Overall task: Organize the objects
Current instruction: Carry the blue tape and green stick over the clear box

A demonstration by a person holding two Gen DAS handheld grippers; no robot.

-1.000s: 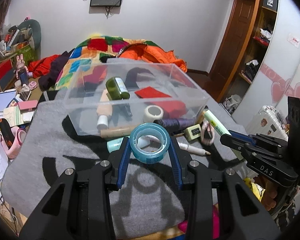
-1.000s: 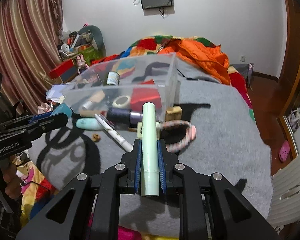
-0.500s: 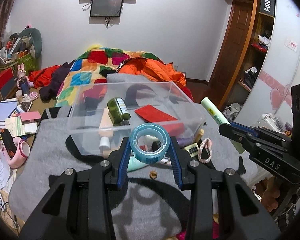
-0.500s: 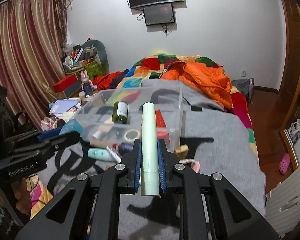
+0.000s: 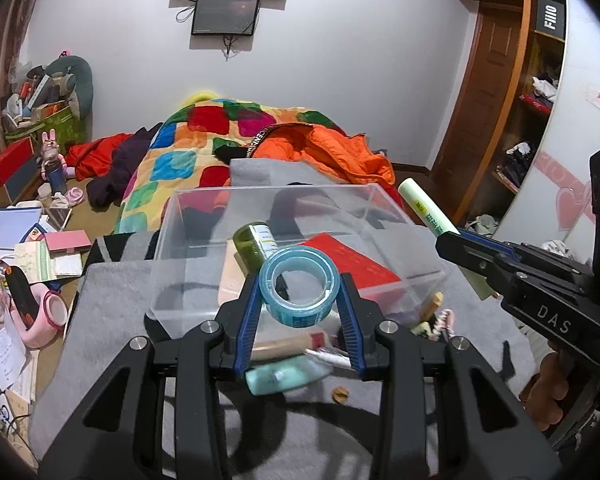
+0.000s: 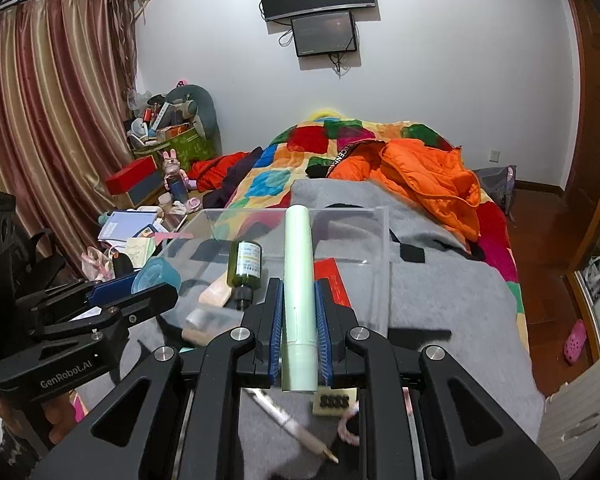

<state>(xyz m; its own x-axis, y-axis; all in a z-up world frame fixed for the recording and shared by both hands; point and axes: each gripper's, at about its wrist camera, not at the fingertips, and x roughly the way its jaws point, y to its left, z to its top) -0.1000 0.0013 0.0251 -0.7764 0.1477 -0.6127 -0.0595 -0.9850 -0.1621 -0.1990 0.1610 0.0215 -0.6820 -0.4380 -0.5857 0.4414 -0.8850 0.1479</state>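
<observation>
Left tongs (image 5: 299, 300) pinch a translucent blue ring-shaped roll of adhesive tape (image 5: 299, 290) across its outer rim, the ring facing the camera. Right tongs (image 6: 299, 312) are pressed onto a pale green cylindrical plastic tube (image 6: 299, 292), which lies lengthwise between the pads and projects forward.

Change noted: against the views of a second ago, both loads have risen off the grey woollen blanket (image 6: 452, 304) and moved toward the clear rigid plastic storage box (image 5: 300, 216). The tape, formerly level with the box's near wall, now sits over its near rim; the tube's far end now overlaps the box opening. Grip unchanged on both. Judgement: both items are in carry, release into the box pending.

Near ground, on the blanket in front of the box: a mint-green soft squeeze tube (image 5: 284, 376), a slim white pen (image 6: 288, 426), a small cream block with dark studs (image 6: 334, 400).

Inside the box: a dark green glass bottle with a white label (image 6: 244, 268), smooth and lying on its side; a flat red card packet (image 5: 348, 260); a beige matt bar (image 6: 216, 294).

Far: a patchwork quilt (image 5: 204, 140), soft and creased, and a glossy orange padded jacket (image 6: 424, 172) on the bed.
</observation>
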